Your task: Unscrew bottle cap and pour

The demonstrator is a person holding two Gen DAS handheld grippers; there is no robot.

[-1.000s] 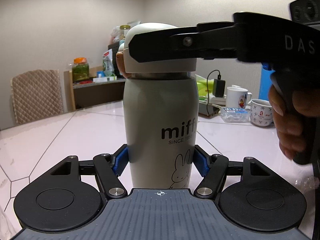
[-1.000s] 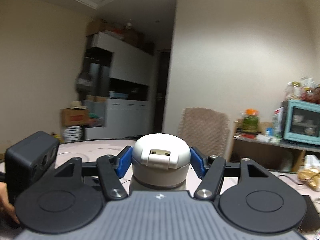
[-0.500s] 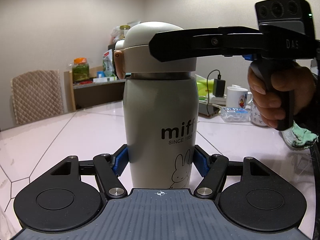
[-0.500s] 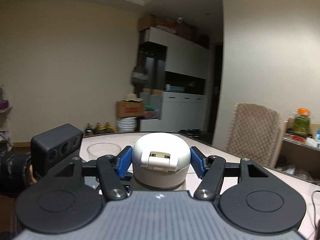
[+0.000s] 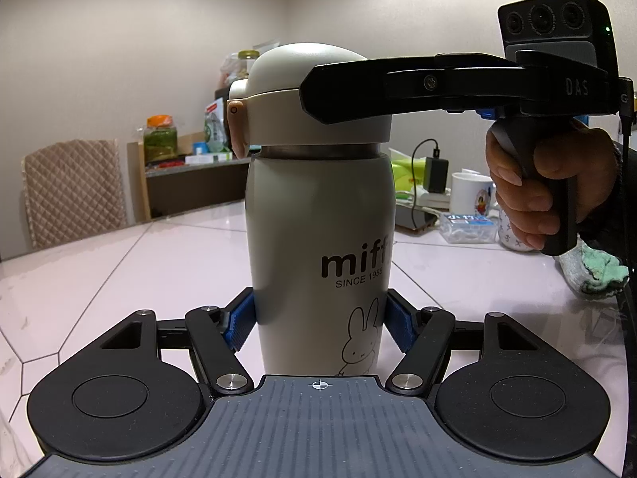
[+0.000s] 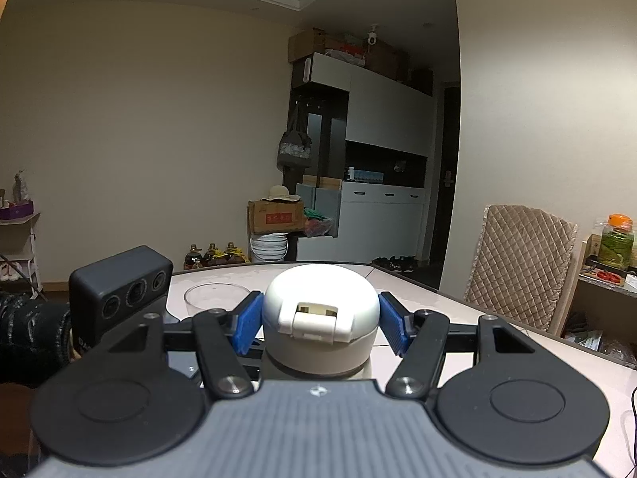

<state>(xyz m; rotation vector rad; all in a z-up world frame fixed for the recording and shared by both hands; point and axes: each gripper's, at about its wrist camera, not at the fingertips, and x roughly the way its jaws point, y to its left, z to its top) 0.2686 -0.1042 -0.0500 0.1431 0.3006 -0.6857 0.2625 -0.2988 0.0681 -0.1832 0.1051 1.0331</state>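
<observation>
A grey "miffy" thermos bottle [image 5: 318, 247] stands upright on the white tiled table [image 5: 119, 263]. My left gripper [image 5: 319, 320] is shut on the bottle's lower body, blue pads on both sides. The domed cap [image 5: 318, 95] sits on top, with a metal ring showing beneath it. My right gripper [image 6: 320, 324] is shut on the cap [image 6: 320, 318] from the side; it shows in the left wrist view as a black arm [image 5: 398, 87] across the cap. A clear glass bowl [image 6: 217, 296] stands on the table beyond the bottle.
Mugs [image 5: 471, 195], a small box [image 5: 469, 227], a charger and a green cloth [image 5: 597, 275] lie at the table's right side. A quilted chair [image 5: 71, 191] and a shelf with jars [image 5: 159, 147] stand behind. The table edge is near the cabinets [image 6: 378, 199].
My right gripper has swung around the bottle with the cap in its grip, so the cap turned and the room view panned. The left gripper and the bottle body stayed still.
</observation>
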